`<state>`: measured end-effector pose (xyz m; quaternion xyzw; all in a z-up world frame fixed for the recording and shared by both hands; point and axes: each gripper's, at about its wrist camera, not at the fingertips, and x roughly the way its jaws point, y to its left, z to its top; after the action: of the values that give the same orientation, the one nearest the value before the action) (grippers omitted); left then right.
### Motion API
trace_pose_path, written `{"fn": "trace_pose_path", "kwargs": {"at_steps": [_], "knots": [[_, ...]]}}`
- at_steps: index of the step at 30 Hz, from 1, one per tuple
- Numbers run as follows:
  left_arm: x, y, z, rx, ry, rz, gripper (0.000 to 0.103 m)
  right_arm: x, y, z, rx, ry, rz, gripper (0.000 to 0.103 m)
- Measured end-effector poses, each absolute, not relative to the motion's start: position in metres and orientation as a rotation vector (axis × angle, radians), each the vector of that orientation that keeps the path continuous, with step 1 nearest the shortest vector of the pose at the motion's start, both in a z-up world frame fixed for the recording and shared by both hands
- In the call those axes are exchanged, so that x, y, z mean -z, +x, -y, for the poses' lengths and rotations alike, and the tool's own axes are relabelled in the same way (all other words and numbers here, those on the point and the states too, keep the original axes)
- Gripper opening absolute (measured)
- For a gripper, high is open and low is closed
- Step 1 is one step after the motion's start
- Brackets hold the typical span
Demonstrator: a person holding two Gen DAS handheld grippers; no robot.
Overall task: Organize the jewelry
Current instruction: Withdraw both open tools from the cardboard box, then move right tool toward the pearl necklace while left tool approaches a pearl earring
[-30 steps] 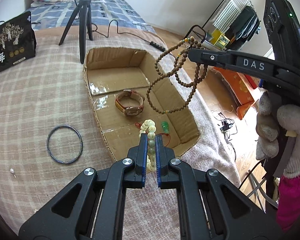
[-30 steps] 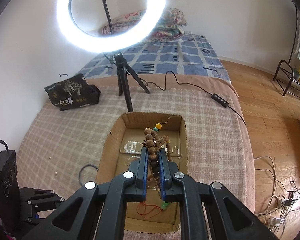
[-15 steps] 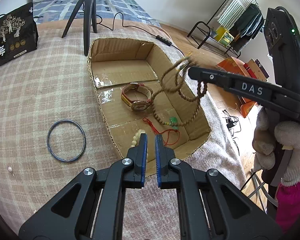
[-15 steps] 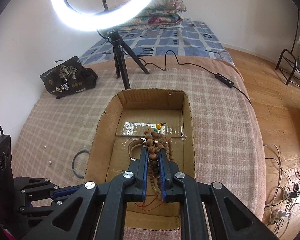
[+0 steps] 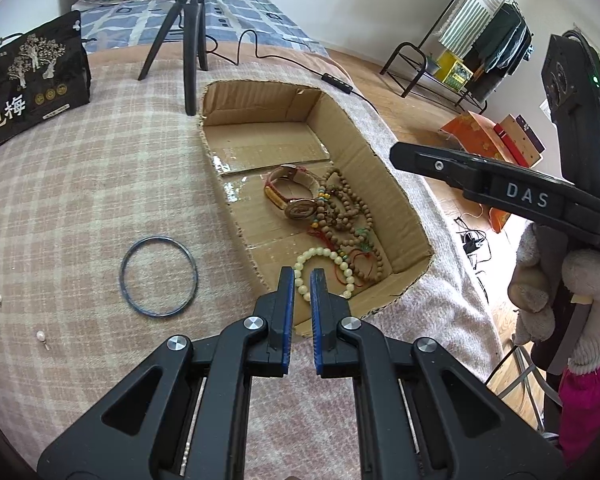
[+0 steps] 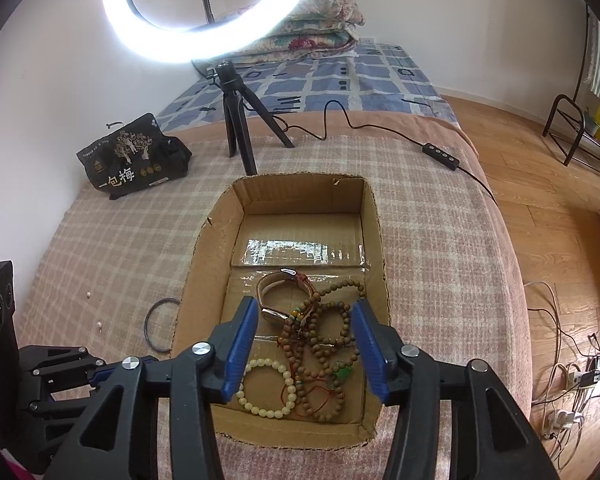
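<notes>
Box (image 6: 376, 240): one watch (image 6: 278, 296), two bead strings, one bangle (image 5: 159, 276) outside.

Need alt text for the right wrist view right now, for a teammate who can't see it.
The open, empty right gripper hovers over a cardboard box holding a brown bead necklace, a pale bead bracelet and a watch. A dark bangle lies outside on the plaid blanket.

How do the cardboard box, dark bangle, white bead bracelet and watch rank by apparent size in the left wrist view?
1. cardboard box
2. dark bangle
3. white bead bracelet and watch: look alike, and the watch lies farther away, so unranked.
</notes>
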<state>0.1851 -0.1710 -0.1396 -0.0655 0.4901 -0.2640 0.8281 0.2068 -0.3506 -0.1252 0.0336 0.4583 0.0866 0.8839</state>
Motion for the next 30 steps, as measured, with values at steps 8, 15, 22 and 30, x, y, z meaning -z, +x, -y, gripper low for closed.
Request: {"fn": "trace_pose_path", "kwargs": {"at_steps": [8, 15, 22, 30], "knots": [[0.133, 0.178, 0.146, 0.525, -0.097, -1.021, 0.005, 0.112, 0.190, 0.344, -0.166, 0.074, -0.913, 0.071], [0.132, 0.178, 0.094, 0.469, -0.091, -1.020, 0.005, 0.103, 0.171, 0.332, -0.165, 0.073, -0.864, 0.082], [0.139, 0.183, 0.034, 0.377, -0.109, -1.038, 0.005, 0.104, 0.154, 0.303, -0.222, 0.031, -0.854, 0.086], [0.147, 0.193, -0.018, 0.298, -0.147, -1.061, 0.005, 0.120, 0.131, 0.252, -0.346, -0.063, -0.914, 0.086]]}}
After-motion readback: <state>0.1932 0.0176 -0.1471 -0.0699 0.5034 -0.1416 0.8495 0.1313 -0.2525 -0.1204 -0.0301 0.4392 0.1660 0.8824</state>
